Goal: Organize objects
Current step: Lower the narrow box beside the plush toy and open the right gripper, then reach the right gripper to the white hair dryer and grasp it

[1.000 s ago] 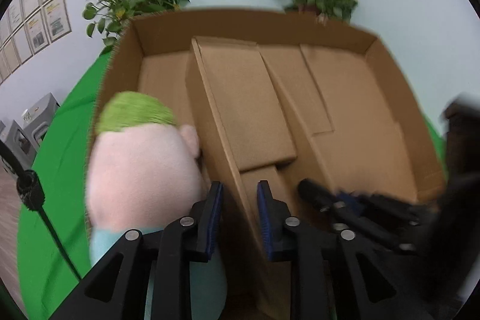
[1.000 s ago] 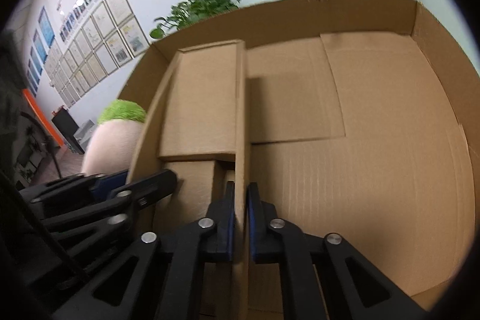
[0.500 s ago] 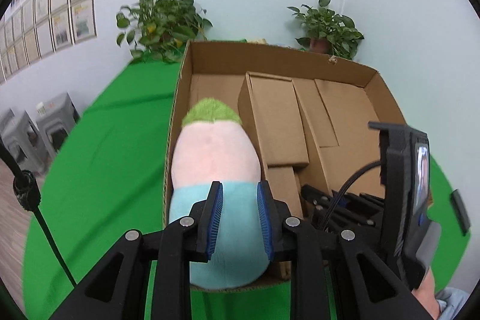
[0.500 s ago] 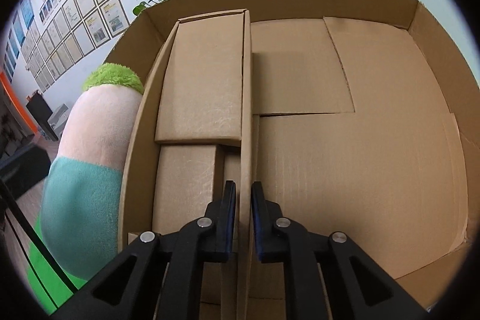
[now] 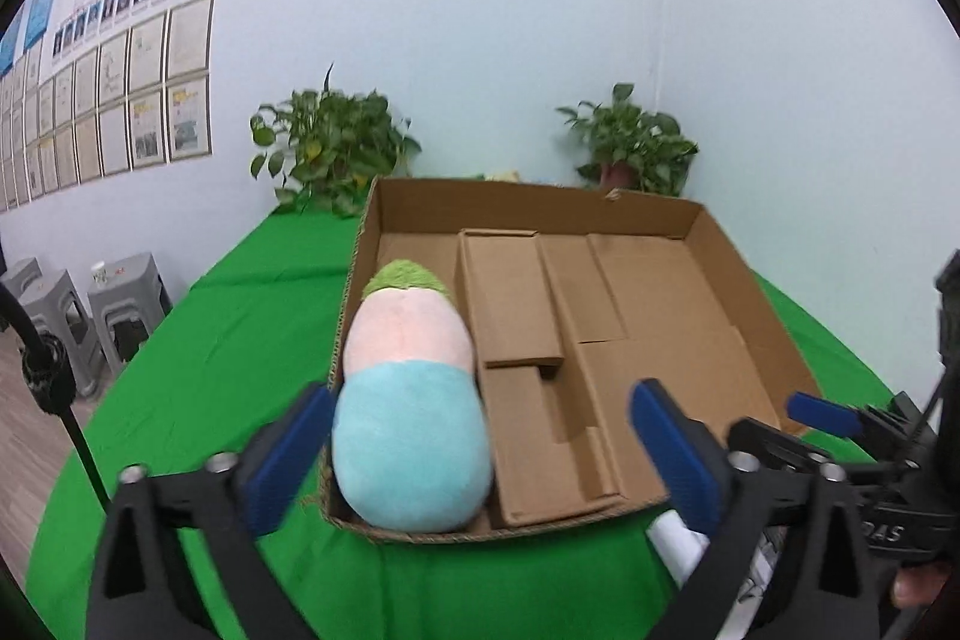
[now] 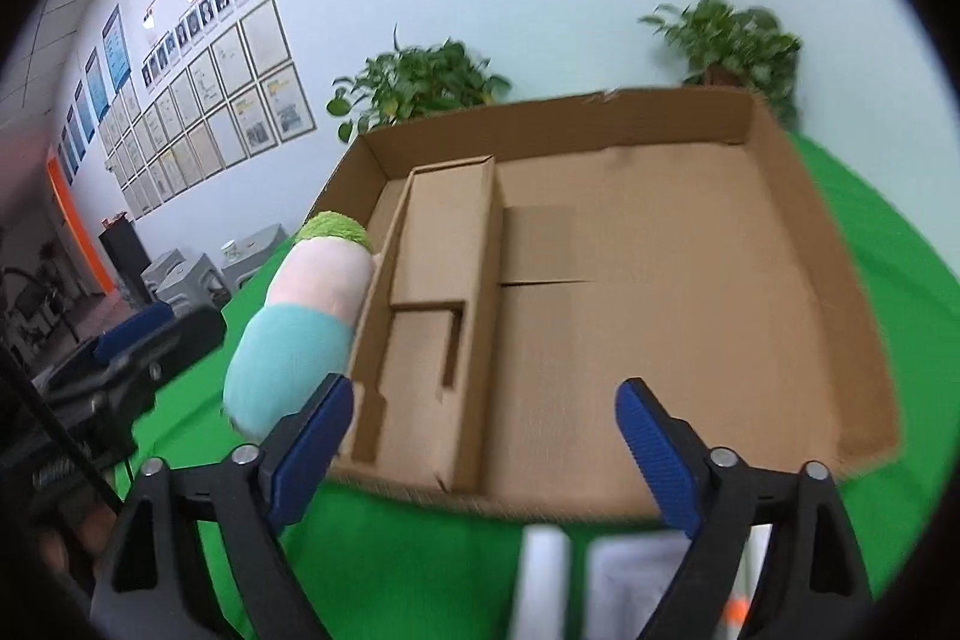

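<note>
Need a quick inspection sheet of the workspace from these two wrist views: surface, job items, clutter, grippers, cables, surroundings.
Surface: green cloth covers the table.
Job's things: plush toy lies in the left slot of the cardboard tray, beside a cardboard divider.
Clutter: blurred white items at the near edge.
Grippers: left gripper and right gripper both opening, nothing between the jaws.
Cables: black cable at left.
Surroundings: two potted plants, framed sheets, grey stools.

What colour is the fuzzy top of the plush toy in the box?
Green, above a pink middle, on the plush toy. The left wrist view shows it best.
</note>
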Available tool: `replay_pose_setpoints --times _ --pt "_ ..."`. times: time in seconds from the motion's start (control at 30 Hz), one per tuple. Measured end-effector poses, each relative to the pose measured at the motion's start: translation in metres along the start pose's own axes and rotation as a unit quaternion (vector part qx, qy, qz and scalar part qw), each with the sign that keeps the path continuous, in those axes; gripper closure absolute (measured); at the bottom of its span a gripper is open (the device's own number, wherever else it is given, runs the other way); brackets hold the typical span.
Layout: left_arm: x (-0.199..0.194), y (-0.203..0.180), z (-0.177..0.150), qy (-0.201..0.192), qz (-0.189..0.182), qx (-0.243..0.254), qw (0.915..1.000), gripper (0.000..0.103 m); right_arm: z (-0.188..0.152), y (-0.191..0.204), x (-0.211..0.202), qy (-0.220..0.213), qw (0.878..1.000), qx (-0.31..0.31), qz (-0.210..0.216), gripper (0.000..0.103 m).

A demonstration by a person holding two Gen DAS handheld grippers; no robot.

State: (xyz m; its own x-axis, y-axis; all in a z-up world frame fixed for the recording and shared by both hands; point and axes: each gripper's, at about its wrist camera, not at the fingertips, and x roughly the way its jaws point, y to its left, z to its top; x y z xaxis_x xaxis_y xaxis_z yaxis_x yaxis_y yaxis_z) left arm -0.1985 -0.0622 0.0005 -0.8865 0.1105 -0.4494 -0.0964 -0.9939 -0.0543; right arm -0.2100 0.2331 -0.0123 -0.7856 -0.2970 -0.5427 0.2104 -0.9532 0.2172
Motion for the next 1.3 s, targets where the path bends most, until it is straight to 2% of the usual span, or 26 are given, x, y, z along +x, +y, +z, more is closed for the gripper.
replay_pose_setpoints --times 0.07,0.17,0.3,0.43,0.47,0.5,0.53,0.57,0.6,0.63,0.7,0.73,0.77,0.8,0.83,0.87,0.9,1.07,1.2,1.3 --pt "-0.012 -0.015 -0.007 -0.012 0.004 0.023 0.9997 0.001 -0.008 -0.005 -0.009 -0.004 1.0 0.014 -0.01 0.012" --pt "-0.019 -0.032 -0.014 -0.001 0.022 0.045 0.9987 0.001 -0.025 -0.01 -0.019 0.006 1.0 0.022 -0.006 0.012" --pt "-0.026 -0.043 -0.02 0.01 0.015 0.038 0.9991 0.001 -0.045 -0.007 -0.028 0.018 1.0 0.022 0.007 0.011" --pt "-0.036 -0.052 -0.023 0.001 0.012 0.032 0.9994 0.001 -0.055 -0.005 -0.043 0.012 1.0 0.02 0.009 0.012" --pt "-0.037 -0.054 -0.023 0.004 0.015 0.034 0.9993 0.001 -0.055 -0.004 -0.045 0.011 1.0 0.012 0.007 0.019" --pt "-0.036 -0.055 -0.022 0.005 0.018 0.034 0.9993 0.006 -0.056 -0.002 -0.047 0.01 1.0 0.003 0.005 0.038" --pt "-0.038 -0.055 -0.022 0.007 0.021 0.032 0.9993 0.032 -0.056 0.0 -0.05 0.006 1.0 -0.009 -0.005 0.05" --pt "-0.035 -0.056 -0.021 0.014 0.017 0.03 0.9993 0.056 -0.059 0.002 -0.055 -0.001 1.0 -0.017 -0.021 0.077" --pt "-0.033 -0.056 -0.022 0.032 0.004 0.03 0.999 0.099 -0.059 0.002 -0.059 -0.009 0.999 -0.021 -0.028 0.091" --pt "-0.031 -0.055 -0.024 0.046 -0.004 0.027 0.9986 0.102 -0.059 0.001 -0.062 -0.016 0.999 -0.017 -0.027 0.091" --pt "-0.033 -0.053 -0.027 0.049 -0.015 0.019 0.9985 0.102 -0.058 -0.002 -0.066 -0.025 0.999 -0.012 -0.028 0.091" --pt "-0.036 -0.052 -0.029 0.042 -0.016 0.014 0.9989 0.096 -0.057 -0.003 -0.068 -0.031 0.999 -0.011 -0.027 0.089" --pt "-0.036 -0.051 -0.03 0.046 -0.009 0.013 0.9988 0.084 -0.057 -0.005 -0.069 -0.032 0.999 -0.011 -0.022 0.066" --pt "-0.036 -0.05 -0.031 0.053 0.001 0.013 0.9985 0.038 -0.058 -0.006 -0.068 -0.03 0.999 -0.01 -0.005 0.023" --pt "-0.036 -0.047 -0.032 0.055 0.006 0.007 0.9985 0.0 -0.06 -0.007 -0.069 -0.031 0.999 -0.009 0.005 0.01" --pt "-0.039 -0.043 -0.034 0.045 0.002 -0.008 0.999 0.001 -0.061 -0.008 -0.069 -0.03 1.0 -0.007 0.009 0.006" --pt "-0.04 -0.04 -0.036 0.045 0.0 -0.016 0.9989 0.001 -0.063 -0.009 -0.068 -0.025 1.0 -0.006 0.006 0.006" --pt "-0.028 -0.029 -0.049 0.09 -0.005 -0.033 0.9954 0.001 -0.082 -0.004 -0.059 0.012 0.999 -0.03 0.029 0.005" --pt "-0.015 -0.03 -0.063 0.12 -0.047 -0.042 0.9907 0.001 -0.106 0.015 -0.056 0.04 0.995 -0.079 0.051 0.005" --pt "0.0 -0.035 -0.075 0.156 -0.079 -0.057 0.9829 0.001 -0.12 0.022 -0.046 0.063 0.993 -0.093 0.036 0.006"
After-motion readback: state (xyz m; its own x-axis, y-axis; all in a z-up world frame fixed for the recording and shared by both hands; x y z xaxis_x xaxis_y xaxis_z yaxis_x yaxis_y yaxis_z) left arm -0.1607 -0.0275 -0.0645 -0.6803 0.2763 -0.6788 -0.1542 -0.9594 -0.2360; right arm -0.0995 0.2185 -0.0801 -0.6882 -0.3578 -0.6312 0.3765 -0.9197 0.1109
